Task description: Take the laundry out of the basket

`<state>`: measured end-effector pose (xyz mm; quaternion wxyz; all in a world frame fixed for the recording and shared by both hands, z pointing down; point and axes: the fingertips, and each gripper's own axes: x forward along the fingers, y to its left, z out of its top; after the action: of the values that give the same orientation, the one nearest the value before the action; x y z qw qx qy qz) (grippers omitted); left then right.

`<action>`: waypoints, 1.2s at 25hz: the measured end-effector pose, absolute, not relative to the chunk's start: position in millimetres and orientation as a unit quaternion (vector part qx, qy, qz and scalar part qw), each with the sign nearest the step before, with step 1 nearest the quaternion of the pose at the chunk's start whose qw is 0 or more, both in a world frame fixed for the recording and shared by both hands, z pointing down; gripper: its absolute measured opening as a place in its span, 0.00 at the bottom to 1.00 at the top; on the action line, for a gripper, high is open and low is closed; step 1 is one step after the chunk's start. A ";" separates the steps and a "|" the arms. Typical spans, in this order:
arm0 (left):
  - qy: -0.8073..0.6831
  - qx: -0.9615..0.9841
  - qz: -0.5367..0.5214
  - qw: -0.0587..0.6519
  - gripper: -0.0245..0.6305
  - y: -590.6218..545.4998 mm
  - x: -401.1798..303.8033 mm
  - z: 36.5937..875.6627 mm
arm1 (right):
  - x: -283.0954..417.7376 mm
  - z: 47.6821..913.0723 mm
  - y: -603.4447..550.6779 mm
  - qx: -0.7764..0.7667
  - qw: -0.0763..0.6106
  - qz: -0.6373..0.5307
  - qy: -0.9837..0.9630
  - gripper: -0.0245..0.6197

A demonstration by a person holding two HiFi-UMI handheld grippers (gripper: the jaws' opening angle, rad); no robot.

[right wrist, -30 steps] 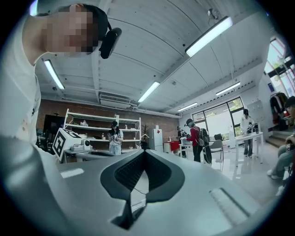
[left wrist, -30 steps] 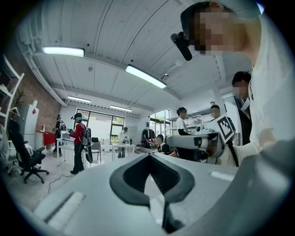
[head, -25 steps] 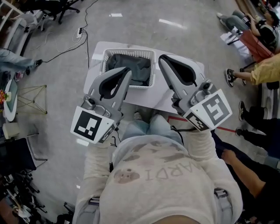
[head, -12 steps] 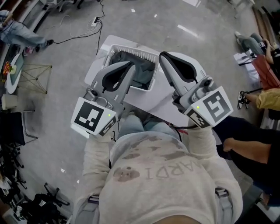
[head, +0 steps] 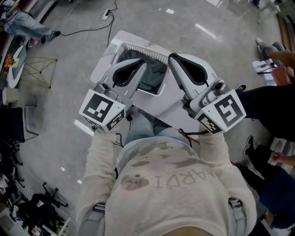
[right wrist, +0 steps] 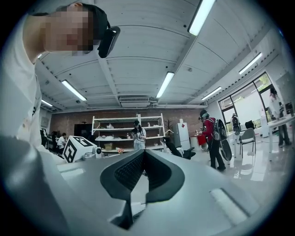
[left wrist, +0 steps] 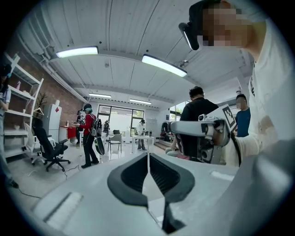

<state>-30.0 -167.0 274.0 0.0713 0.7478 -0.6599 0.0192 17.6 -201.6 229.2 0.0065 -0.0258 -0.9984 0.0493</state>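
A white slatted laundry basket (head: 144,48) stands on a small white table (head: 162,105) in the head view. Dark grey-green laundry (head: 155,76) fills it. My left gripper (head: 140,65) is held up in front of the basket's left half, well above it, with its jaws shut on nothing. My right gripper (head: 172,58) is raised beside the basket's right edge, also shut and empty. Both gripper views look out level across the room, so neither shows the basket. The left gripper (left wrist: 147,155) and the right gripper (right wrist: 144,152) each have their tips meeting.
A power strip with a cable (head: 107,12) lies on the floor beyond the table. A wire-frame stand (head: 39,70) is at the left, a seated person's legs (head: 260,99) at the right. Standing people (left wrist: 90,133), chairs and shelving (right wrist: 117,133) fill the room.
The head view has swung, so the basket and table now sit tilted and higher in frame. Both grippers stay raised and shut; the left one has risen a little.
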 end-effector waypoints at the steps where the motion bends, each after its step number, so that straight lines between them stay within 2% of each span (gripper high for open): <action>1: -0.659 0.748 0.026 0.071 0.05 -170.4 -34.4 279.8 | 14.4 230.4 -203.6 -0.027 0.008 0.051 -0.998 0.08; 8: -0.623 0.774 0.062 0.091 0.13 -194.2 -71.7 333.1 | -18.2 241.0 -221.9 -0.019 0.017 0.058 -0.998 0.08; 12: -0.574 0.802 0.124 0.108 0.23 -207.9 -79.2 383.0 | -33.5 251.9 -234.2 -0.006 0.025 0.060 -0.998 0.08; 23: -0.405 0.863 0.253 0.162 0.38 -238.3 -91.4 517.1 | -72.9 279.8 -270.5 0.043 0.050 0.083 -0.994 0.08; 30: -0.320 0.865 0.336 0.189 0.47 -240.5 -92.3 602.1 | -71.4 302.8 -290.7 0.075 0.056 0.094 -0.991 0.08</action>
<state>-92.3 -240.5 602.1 0.1891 0.8653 -0.3203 0.3360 -71.4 -290.7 302.8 0.0561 0.0751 -0.9911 0.0942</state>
